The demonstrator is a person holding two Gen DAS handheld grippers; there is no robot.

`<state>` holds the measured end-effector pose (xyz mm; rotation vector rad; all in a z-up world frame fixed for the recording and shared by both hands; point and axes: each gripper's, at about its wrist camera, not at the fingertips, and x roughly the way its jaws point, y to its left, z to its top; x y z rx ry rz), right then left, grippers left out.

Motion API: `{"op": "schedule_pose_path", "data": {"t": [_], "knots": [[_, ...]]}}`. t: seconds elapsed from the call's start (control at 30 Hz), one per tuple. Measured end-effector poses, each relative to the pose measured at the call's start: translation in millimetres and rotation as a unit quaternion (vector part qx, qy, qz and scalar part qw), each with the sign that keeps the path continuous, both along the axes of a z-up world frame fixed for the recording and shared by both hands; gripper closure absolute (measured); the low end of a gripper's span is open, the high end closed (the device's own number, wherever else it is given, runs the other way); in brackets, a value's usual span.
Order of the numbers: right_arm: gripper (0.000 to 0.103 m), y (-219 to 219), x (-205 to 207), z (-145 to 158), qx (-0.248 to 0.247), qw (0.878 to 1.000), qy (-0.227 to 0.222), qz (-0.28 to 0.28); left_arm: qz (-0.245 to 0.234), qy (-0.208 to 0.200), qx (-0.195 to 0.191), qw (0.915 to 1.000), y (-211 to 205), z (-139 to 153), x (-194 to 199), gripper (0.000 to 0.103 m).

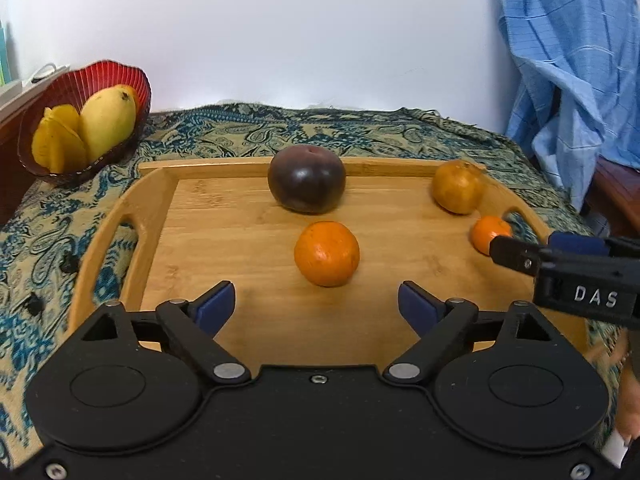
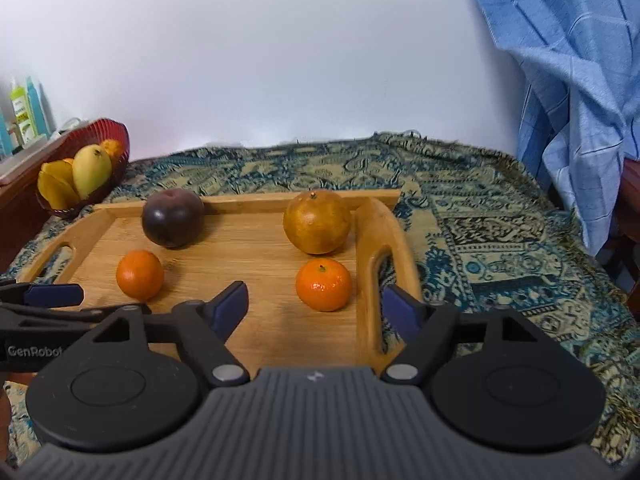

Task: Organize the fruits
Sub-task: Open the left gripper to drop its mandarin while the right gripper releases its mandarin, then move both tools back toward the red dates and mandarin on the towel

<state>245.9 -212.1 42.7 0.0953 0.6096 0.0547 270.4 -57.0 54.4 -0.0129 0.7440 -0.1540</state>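
Note:
A wooden tray (image 1: 248, 344) (image 2: 260, 332) holds a dark purple fruit (image 1: 306, 179) (image 2: 173, 218), a brownish-yellow round fruit (image 1: 458, 187) (image 2: 317, 222) and two tangerines. My left gripper (image 1: 316, 304) is open and empty, just short of the middle tangerine (image 1: 327, 253) (image 2: 140, 275). My right gripper (image 2: 314, 307) is open and empty, just short of the right tangerine (image 2: 324, 284) (image 1: 489, 234), with its right finger over the tray's right handle. Its finger shows in the left wrist view (image 1: 516, 256).
A red bowl (image 1: 132, 80) (image 2: 120, 136) at the back left holds a mango (image 1: 107, 119) (image 2: 91, 168) and other yellow fruit. A patterned cloth (image 2: 500, 240) covers the table. A blue cloth (image 1: 572, 72) hangs at the right. Bottles (image 2: 24, 112) stand far left.

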Motion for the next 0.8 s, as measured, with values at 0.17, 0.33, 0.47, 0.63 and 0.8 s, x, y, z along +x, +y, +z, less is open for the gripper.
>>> {"op": "schedule_pose_path", "data": {"t": [0.17, 0.33, 0.47, 0.63, 0.8], "knots": [[0.013, 0, -34, 9, -0.009, 0.999, -0.031, 0.01, -0.013, -0.012, 0.001, 0.9999, -1, 5, -32, 0.011], [0.013, 3, -68, 9, -0.049, 0.996, -0.064, 0.034, -0.024, -0.024, -0.01, 0.9994, 0, 7, -68, 0.009], [0.013, 2, -95, 5, -0.058, 0.995, -0.077, 0.036, -0.036, -0.036, -0.016, 0.9985, -3, 7, -101, 0.007], [0.013, 0, -126, 0, -0.049, 0.994, -0.091, 0.037, -0.048, -0.05, -0.012, 0.9975, -8, 3, -139, 0.004], [0.013, 3, -153, -10, -0.036, 0.994, -0.094, 0.036, -0.053, -0.053, -0.015, 0.9971, -10, -5, -169, 0.004]]}}
